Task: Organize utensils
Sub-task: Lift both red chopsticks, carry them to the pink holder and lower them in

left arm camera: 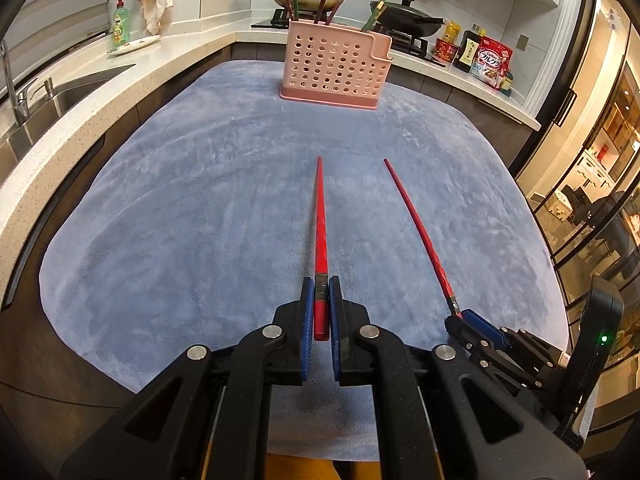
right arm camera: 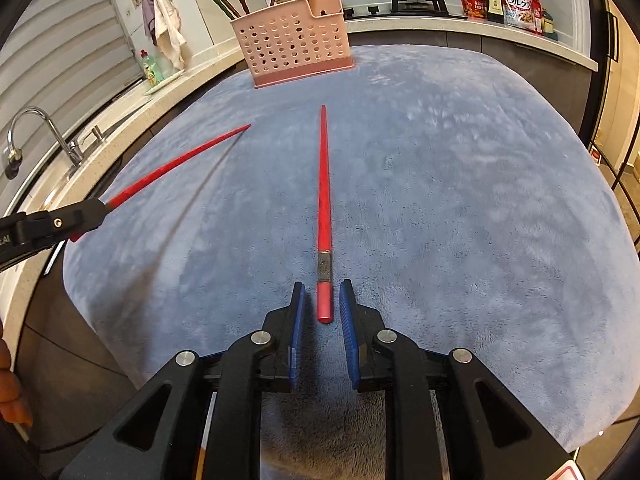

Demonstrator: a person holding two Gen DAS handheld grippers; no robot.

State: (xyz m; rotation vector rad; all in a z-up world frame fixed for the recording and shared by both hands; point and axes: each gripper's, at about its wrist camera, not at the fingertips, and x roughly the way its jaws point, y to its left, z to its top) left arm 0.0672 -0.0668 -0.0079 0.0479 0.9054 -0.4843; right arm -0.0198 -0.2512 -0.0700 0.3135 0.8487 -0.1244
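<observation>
Two red chopsticks lie or hang over a blue-grey cloth. My left gripper (left arm camera: 320, 288) is shut on the thick end of one red chopstick (left arm camera: 319, 220), which points toward a pink perforated utensil holder (left arm camera: 334, 68). In the right wrist view this held chopstick (right arm camera: 180, 164) is lifted off the cloth, casting a shadow. My right gripper (right arm camera: 322, 300) is open, its blue pads either side of the butt of the second red chopstick (right arm camera: 323, 184), which lies on the cloth. The holder (right arm camera: 292, 44) holds several dark chopsticks.
The cloth (left arm camera: 180, 220) covers a table. A counter with a sink (left arm camera: 60, 96) and faucet (right arm camera: 40, 136) runs along the left. A stove with pans (left arm camera: 404, 16) and food packages (left arm camera: 490, 64) stand behind the holder. Glass doors are at the right.
</observation>
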